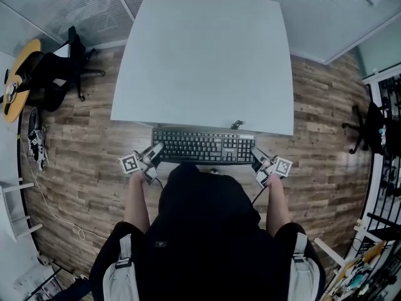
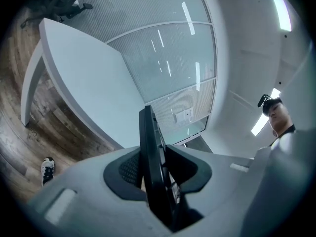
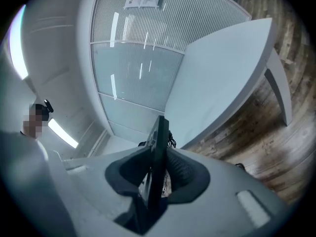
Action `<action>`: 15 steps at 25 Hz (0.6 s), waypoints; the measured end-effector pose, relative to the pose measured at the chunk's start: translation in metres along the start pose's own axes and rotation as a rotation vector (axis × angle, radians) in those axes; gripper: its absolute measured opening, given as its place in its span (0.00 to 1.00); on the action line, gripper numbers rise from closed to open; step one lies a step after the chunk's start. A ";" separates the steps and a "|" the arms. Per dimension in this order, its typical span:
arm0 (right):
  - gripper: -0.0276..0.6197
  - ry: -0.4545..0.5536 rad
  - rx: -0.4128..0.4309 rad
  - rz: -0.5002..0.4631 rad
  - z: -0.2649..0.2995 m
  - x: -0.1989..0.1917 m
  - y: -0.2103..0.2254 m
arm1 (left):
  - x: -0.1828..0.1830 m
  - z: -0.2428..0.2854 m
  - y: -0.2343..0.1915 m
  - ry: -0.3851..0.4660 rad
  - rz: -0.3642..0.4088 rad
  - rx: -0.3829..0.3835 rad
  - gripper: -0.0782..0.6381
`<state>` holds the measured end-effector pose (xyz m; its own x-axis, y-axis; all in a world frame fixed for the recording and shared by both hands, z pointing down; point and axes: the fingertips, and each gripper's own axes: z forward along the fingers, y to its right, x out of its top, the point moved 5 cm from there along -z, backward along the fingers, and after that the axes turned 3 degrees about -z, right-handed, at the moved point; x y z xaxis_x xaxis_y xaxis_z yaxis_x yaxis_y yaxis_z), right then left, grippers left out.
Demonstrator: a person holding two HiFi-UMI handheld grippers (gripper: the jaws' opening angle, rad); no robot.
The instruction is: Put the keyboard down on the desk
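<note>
A black keyboard (image 1: 203, 147) hangs level in the air just in front of the near edge of the white desk (image 1: 203, 55). My left gripper (image 1: 154, 151) is shut on its left end and my right gripper (image 1: 255, 152) is shut on its right end. In the left gripper view the keyboard (image 2: 153, 162) shows edge-on, clamped between the dark pads (image 2: 129, 171). The right gripper view shows the keyboard (image 3: 157, 167) the same way, pinched between that gripper's pads (image 3: 185, 174). A cable (image 1: 236, 125) rises from the keyboard's back edge.
The desk top is bare and stands on a wooden floor (image 1: 81, 149). A black office chair (image 1: 62, 68) and a guitar (image 1: 19, 77) are at the far left, shoes (image 1: 36, 144) near them. Another chair (image 1: 369, 127) and shelving (image 1: 385, 187) stand at the right.
</note>
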<state>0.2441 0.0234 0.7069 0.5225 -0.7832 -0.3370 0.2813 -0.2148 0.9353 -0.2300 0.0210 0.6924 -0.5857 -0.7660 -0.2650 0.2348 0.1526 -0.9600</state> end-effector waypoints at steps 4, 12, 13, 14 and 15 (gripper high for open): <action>0.19 -0.007 -0.014 -0.009 0.000 -0.001 -0.001 | 0.000 0.000 -0.007 -0.023 0.007 0.046 0.27; 0.19 -0.013 -0.047 0.007 -0.006 -0.003 -0.008 | -0.004 -0.001 -0.003 -0.021 -0.007 0.044 0.27; 0.19 -0.013 -0.051 0.007 -0.007 -0.003 -0.008 | -0.004 0.000 -0.002 -0.024 -0.009 0.044 0.27; 0.19 -0.013 -0.051 0.004 -0.007 -0.003 -0.008 | -0.004 0.000 -0.002 -0.026 -0.009 0.044 0.27; 0.19 -0.012 -0.049 0.001 -0.006 -0.003 -0.008 | -0.003 0.001 -0.003 -0.029 -0.008 0.047 0.27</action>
<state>0.2449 0.0304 0.6996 0.5128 -0.7906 -0.3346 0.3202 -0.1854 0.9290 -0.2283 0.0225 0.6962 -0.5651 -0.7850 -0.2539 0.2667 0.1174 -0.9566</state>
